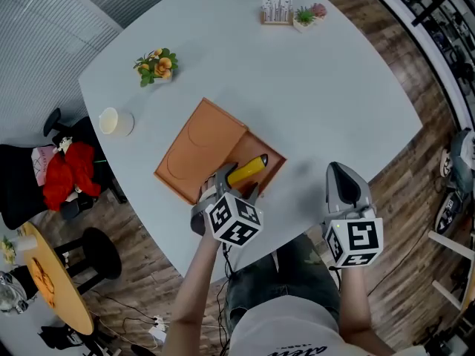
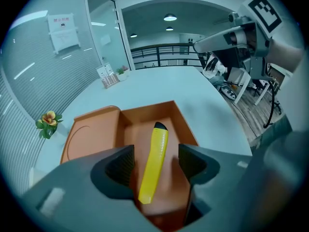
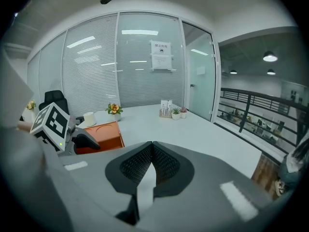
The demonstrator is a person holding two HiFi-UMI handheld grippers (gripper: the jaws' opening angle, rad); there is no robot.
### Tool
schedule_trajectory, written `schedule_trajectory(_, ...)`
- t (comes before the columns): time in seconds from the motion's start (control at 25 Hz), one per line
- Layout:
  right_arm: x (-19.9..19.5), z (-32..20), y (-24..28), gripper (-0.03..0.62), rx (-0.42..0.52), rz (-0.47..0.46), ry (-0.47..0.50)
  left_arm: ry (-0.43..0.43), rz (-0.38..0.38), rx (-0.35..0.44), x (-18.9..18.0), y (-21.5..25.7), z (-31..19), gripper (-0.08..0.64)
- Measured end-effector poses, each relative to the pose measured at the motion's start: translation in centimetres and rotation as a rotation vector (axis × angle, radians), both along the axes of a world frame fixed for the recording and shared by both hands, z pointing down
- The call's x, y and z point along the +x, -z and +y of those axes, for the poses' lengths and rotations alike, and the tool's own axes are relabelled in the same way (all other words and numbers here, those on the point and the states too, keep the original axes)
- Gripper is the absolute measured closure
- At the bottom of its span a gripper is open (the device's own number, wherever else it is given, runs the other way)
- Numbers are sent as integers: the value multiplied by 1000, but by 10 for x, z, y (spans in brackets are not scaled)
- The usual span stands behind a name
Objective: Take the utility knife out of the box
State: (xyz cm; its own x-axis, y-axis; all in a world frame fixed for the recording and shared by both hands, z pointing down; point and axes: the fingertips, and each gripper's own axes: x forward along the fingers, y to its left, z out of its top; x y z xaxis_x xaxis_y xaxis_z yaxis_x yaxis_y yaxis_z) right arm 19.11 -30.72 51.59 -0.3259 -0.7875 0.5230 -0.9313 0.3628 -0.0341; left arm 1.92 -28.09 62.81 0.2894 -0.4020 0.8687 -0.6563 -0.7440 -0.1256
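Observation:
An orange box (image 1: 261,175) lies open on the white table, its lid (image 1: 202,147) flipped back to the left. A yellow utility knife (image 1: 248,169) with a black tip lies inside it. In the left gripper view the knife (image 2: 154,161) runs lengthwise between the jaws of my left gripper (image 2: 155,164), which stands open over the box's near end (image 2: 159,129) without touching the knife. My left gripper (image 1: 231,188) hovers at the box's front edge. My right gripper (image 1: 343,180) is shut and empty, held above the table to the right of the box; its pads (image 3: 152,164) meet.
A white cup (image 1: 116,122) and a small pot of orange flowers (image 1: 156,66) stand at the table's left. A card holder (image 1: 276,8) and a little plant (image 1: 307,15) sit at the far side. A black chair with red cloth (image 1: 65,173) stands left of the table.

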Motion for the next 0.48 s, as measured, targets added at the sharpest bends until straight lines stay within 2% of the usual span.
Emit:
schedule_trajectory(0.2, 0, 0, -8, 568, -21, 2, -3, -17, -43, -40, 0, -15, -1, 278)
schedule_trajectory(0.48, -4, 1, -13, 568, -37, 11, 11, -47, -158, -83, 2, -31, 2, 278)
